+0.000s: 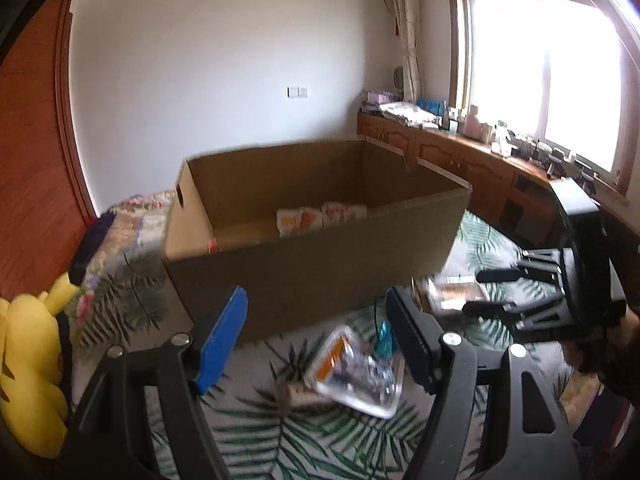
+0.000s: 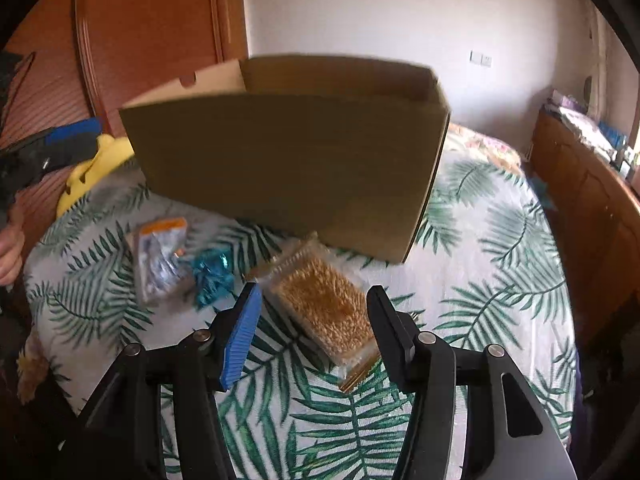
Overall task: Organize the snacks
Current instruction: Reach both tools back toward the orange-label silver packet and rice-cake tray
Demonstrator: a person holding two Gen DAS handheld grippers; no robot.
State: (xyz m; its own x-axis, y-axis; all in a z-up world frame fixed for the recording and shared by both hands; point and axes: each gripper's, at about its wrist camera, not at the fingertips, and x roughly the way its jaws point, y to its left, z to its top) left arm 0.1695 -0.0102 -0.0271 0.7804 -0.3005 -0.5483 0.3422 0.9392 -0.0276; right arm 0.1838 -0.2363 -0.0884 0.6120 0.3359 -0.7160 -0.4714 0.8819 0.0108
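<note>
**Materials and finishes across the bed**

A matt brown cardboard box [image 2: 288, 160] is sitting on a soft cloth bedspread [image 2: 500, 248] printed with green palm leaves. A clear, glossy plastic snack packet [image 2: 328, 304] is showing rough golden contents through its film. A second shiny plastic packet [image 1: 356, 372] is catching the light, and crinkled teal foil [image 2: 212, 276] is glinting beside it. Each tool is showing matt black plastic with a ribbed blue pad [image 2: 240, 340]. A plush yellow toy [image 1: 28, 360] is looking fuzzy. The wooden cabinets [image 1: 460, 156] are gleaming with varnish.
</note>
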